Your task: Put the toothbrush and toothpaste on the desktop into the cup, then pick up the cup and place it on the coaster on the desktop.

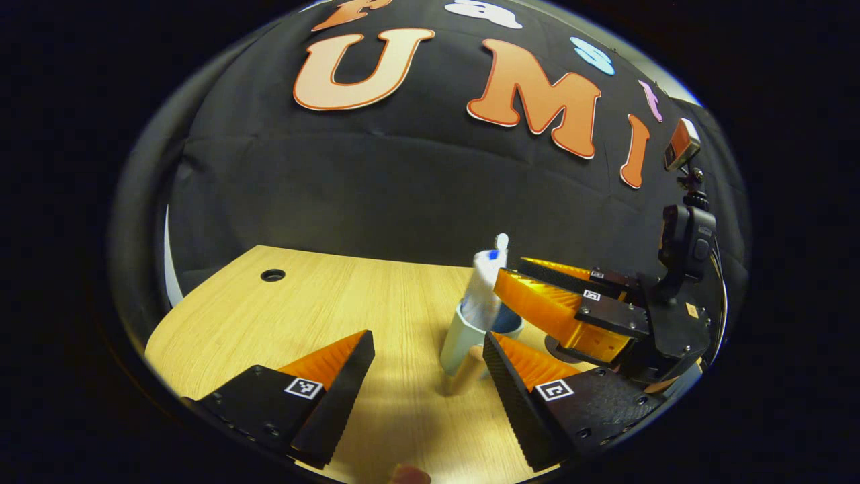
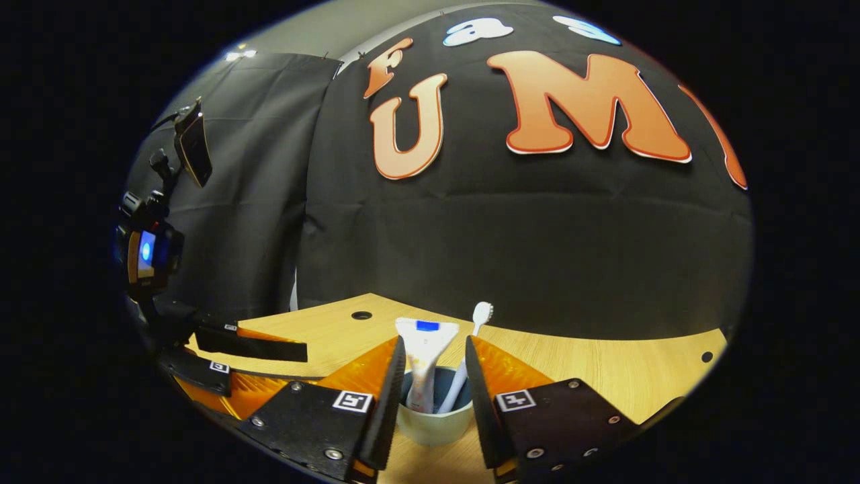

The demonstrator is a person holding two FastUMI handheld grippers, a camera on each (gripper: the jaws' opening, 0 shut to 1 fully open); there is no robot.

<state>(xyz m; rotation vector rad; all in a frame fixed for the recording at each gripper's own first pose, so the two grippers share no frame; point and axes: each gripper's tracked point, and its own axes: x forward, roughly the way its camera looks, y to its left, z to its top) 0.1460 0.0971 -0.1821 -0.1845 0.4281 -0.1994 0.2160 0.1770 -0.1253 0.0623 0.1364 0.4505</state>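
A pale green cup (image 2: 433,422) stands between my right gripper's (image 2: 433,386) fingers, which press on its two sides. Inside it a white toothpaste tube (image 2: 424,356) and a white toothbrush (image 2: 470,343) stand upright. In the left gripper view the same cup (image 1: 460,339) with the tube (image 1: 485,289) and the brush head (image 1: 501,240) is just ahead and right of my left gripper (image 1: 426,366), which is open and holds nothing. The right gripper (image 1: 510,272) reaches in there from the right. A dark round coaster (image 1: 556,348) peeks out beneath it.
The wooden desktop (image 1: 322,316) has a cable hole (image 1: 273,275) at the back left and a second hole (image 2: 706,357) at the far right. The left gripper (image 2: 269,373) shows at the left in the right gripper view. Black cloth walls stand close behind the desk.
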